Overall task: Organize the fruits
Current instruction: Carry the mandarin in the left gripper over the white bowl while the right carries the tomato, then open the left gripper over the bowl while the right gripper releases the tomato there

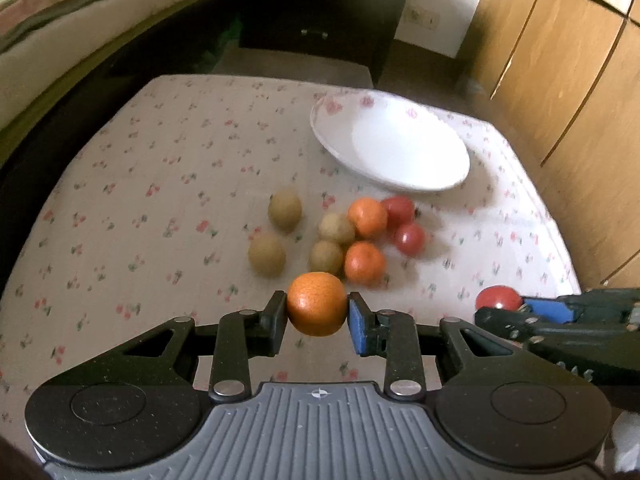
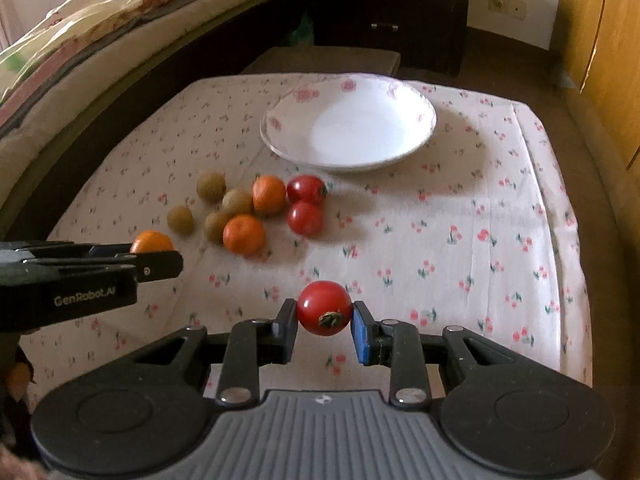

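My left gripper (image 1: 317, 312) is shut on an orange mandarin (image 1: 317, 303), held above the flowered tablecloth. My right gripper (image 2: 324, 314) is shut on a red tomato (image 2: 325, 307), stem end toward the camera. From the left wrist view the right gripper (image 1: 500, 308) shows at the right edge with its tomato (image 1: 498, 298). On the cloth lie two mandarins (image 1: 367, 217) (image 1: 365, 262), two tomatoes (image 1: 399, 209) (image 1: 409, 239) and several brownish-green kiwis (image 1: 285, 209). A white plate (image 1: 392, 144) (image 2: 348, 124) with nothing in it sits beyond the fruit.
The small table (image 2: 480, 208) is covered by a cloth with red flower print. A bed (image 2: 100, 32) runs along the left. A dark drawer unit (image 2: 400, 8) stands behind the table and wooden cupboard doors (image 1: 560, 72) are on the right.
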`<state>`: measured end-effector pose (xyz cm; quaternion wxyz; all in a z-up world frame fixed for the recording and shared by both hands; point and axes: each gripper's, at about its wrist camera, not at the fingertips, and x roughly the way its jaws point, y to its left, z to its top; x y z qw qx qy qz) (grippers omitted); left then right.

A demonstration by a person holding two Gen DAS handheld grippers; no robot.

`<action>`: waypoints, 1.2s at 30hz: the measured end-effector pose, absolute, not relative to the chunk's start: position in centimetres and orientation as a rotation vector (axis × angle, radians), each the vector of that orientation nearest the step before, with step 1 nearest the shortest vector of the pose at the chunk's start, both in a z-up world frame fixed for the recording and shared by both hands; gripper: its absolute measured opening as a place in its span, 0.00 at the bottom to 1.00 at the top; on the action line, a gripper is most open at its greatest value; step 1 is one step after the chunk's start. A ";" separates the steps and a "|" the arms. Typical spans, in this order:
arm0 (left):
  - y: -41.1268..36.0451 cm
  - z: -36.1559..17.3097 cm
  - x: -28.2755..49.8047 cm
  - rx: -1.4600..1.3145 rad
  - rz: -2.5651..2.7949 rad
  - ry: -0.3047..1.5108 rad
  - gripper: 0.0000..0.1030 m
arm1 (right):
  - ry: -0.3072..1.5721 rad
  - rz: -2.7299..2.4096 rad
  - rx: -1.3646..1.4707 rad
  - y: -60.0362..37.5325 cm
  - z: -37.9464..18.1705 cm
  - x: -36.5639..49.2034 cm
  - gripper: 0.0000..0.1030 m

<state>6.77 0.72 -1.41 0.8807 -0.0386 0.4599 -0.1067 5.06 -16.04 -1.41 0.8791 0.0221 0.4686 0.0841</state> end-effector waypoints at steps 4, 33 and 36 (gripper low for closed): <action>-0.1 -0.9 8.6 -0.085 -0.232 0.940 0.39 | 0.955 0.163 0.056 -16.3 -0.9 7.0 0.29; -5.0 -2.2 20.2 -0.103 -0.241 0.943 0.39 | 0.924 0.162 0.113 -19.5 -2.3 20.2 0.29; -5.1 -2.3 20.4 -0.105 -0.241 0.946 0.39 | 0.930 0.164 0.121 -19.6 -2.5 20.5 0.30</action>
